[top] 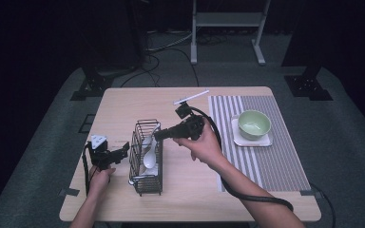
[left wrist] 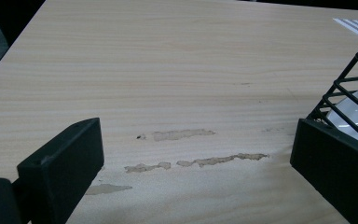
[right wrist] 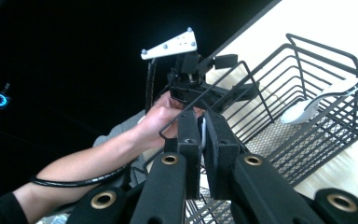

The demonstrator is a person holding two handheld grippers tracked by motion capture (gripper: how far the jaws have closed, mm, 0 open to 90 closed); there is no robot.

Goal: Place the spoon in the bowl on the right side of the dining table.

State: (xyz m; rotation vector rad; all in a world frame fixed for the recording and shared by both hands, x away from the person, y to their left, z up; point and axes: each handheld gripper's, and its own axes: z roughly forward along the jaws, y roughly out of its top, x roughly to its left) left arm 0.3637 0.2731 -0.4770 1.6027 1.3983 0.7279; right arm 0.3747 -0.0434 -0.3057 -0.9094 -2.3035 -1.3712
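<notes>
1. Your high view hangs above your side of the table [top: 123, 102] and looks forward and down, far enough to take in the whole top.
2. Your left gripper view sits low and close over the wood, facing along the table past the wire basket [left wrist: 349, 84].
3. Your right gripper view looks down into that basket [right wrist: 303, 116] from close above, towards your left gripper [right wrist: 200, 81].
4. All three share the basket.

The counter [top: 190, 199] is evenly lit from above amid dark surroundings; shadows are soft, close tool parts slightly blurred.
</notes>
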